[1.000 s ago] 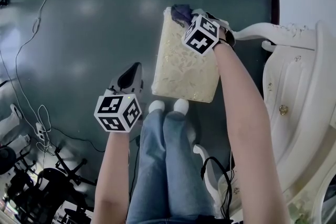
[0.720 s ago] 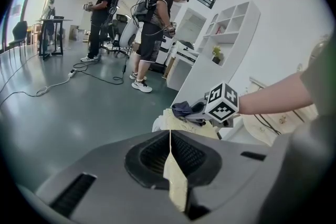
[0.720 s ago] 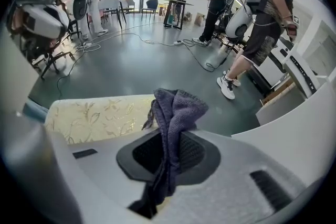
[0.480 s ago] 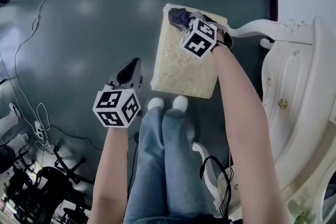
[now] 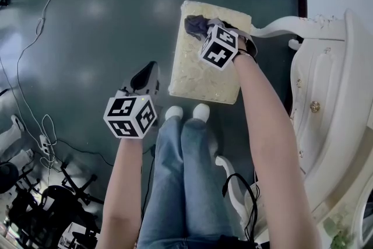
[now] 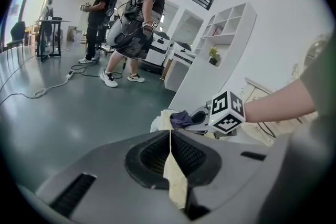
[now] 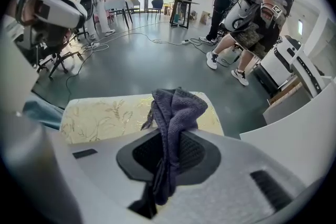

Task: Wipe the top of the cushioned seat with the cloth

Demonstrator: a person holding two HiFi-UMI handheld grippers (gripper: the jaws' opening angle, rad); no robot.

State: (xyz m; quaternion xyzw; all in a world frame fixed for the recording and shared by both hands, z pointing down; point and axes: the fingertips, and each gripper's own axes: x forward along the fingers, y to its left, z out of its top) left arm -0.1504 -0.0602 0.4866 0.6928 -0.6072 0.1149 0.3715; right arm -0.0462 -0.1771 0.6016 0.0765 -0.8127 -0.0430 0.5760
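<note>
Cushioned seat point(image 5: 201, 70) sits on the dark floor point(image 5: 99, 26), pale leaf-pattern top facing up. We see open floor along its left edge and past its far edge. The right edge is tight: the white carved furniture point(image 5: 326, 96) stands close, and its curved arm point(image 5: 280, 26) runs just beside the far right corner. At the near edge, the person's white shoes point(image 5: 186, 112) are just beside the seat. Cables point(image 5: 29, 49) lie well apart to the left. Cloth point(image 7: 176, 110) is dark and bunched, clamped in the right gripper point(image 7: 169, 136). Its jaws are closed tight on it, with the loose end spilling forward over the seat top. In the head view the cloth point(image 5: 197, 24) sits on the seat near the far edge, left of middle, with the right gripper point(image 5: 207, 31) right over it. Left gripper point(image 6: 169, 136) is off the seat, over bare floor to its left. Its jaws are pressed together with no object gripped; only a pale strip shows along the seam, and we can't tell what that is.
</note>
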